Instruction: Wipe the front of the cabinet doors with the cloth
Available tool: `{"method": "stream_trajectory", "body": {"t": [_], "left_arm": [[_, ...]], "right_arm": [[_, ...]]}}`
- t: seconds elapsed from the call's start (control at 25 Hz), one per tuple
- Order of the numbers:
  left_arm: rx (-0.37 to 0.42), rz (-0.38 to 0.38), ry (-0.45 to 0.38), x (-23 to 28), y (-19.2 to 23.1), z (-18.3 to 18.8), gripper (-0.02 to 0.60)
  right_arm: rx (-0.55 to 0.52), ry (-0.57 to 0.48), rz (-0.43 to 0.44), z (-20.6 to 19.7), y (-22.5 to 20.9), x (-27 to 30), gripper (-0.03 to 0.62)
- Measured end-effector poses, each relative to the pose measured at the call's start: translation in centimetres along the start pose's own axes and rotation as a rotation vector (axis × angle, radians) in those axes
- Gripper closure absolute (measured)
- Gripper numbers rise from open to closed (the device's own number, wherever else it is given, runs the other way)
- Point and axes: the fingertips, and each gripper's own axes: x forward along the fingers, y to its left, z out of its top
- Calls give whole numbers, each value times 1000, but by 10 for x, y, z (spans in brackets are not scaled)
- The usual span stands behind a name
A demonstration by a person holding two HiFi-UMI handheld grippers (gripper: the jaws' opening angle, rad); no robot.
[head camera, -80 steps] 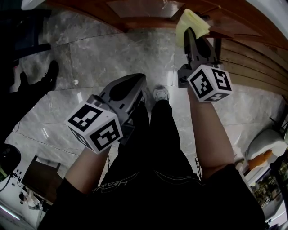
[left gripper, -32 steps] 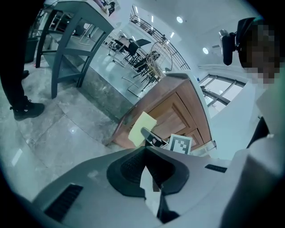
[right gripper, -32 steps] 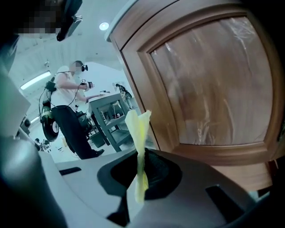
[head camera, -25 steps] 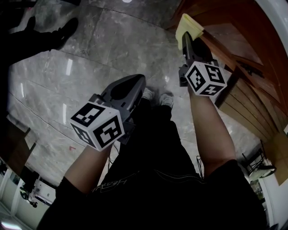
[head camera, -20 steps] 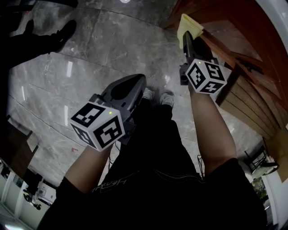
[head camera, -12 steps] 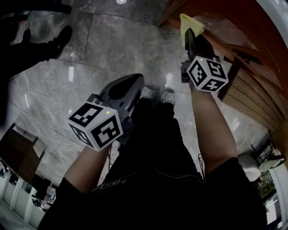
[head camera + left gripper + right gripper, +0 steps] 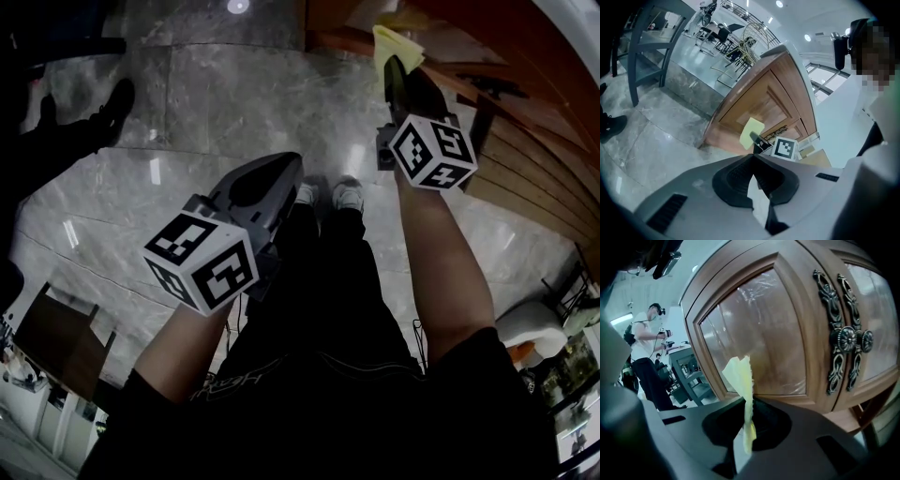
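Currently | right gripper [image 7: 749, 405] pinches cloth [image 7: 740, 373]: likely soft, light, floppy, best gripped along its bunched edge | cabinet door [image 7: 761, 329] at 12 o'clock | left gripper [image 7: 752, 180] closed, empty

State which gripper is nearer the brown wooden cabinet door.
Right. The right gripper, clamping the yellow cloth, is close before the cabinet door; the left gripper is farther back.

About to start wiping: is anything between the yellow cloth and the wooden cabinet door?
Nothing visible. The thin yellow cloth, clamped in the right gripper, faces the brown wooden glass-panelled cabinet door with no object between.
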Motion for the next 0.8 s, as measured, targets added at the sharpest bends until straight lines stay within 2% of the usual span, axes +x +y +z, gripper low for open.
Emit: {"method": "stream_trajectory", "body": {"t": [0.8], "left_arm": [[70, -67, 109, 59, -56, -14, 575]], "right_arm": [[80, -35, -157, -3, -96, -62, 553]]}}
